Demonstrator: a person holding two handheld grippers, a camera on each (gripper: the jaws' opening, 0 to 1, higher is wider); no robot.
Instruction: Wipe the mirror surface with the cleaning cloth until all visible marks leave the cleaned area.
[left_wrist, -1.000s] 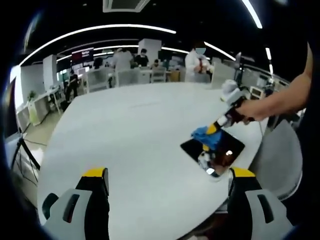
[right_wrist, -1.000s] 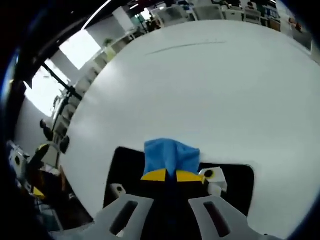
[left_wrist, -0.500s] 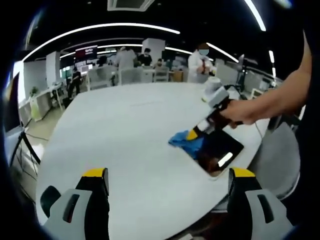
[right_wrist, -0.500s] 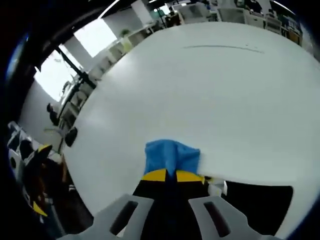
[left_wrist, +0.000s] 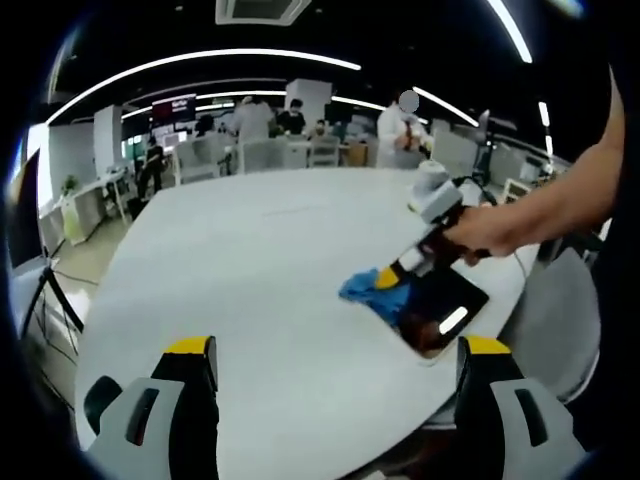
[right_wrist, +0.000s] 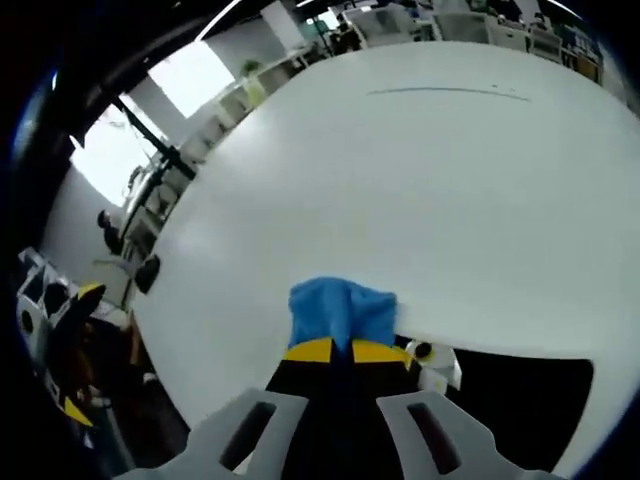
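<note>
White tabletop (left_wrist: 250, 290) is spreading across the lower and middle parts of both views, round-edged and pale under long ceiling light strips. Nearest in the left gripper view, the left gripper (left_wrist: 335, 372) is hovering over the table's near edge at the bottom of the frame, its two yellow-tipped jaws standing wide apart with nothing between them. Right of centre in that view, the mirror (left_wrist: 440, 308) is lying flat on the table near its right edge, a dark rectangle catching a bright reflected streak. The right gripper (left_wrist: 392, 278) is reaching in from the right, held by a person's hand (left_wrist: 487, 230), and is pressing the blue cleaning cloth (left_wrist: 372, 292) down at the mirror's left edge, where the cloth is spilling partly onto the bare table. In the right gripper view, the right gripper (right_wrist: 342, 350) is rising from the bottom centre with its yellow tips drawn close together, pinching the cleaning cloth (right_wrist: 340, 310), which is bunching up just ahead of them. The mirror (right_wrist: 520, 385) is showing as a black patch at the lower right, with a small white corner piece just beside the jaws. Farther back in the left gripper view, chairs, desks and several standing people are filling the upper part of the frame.
</note>
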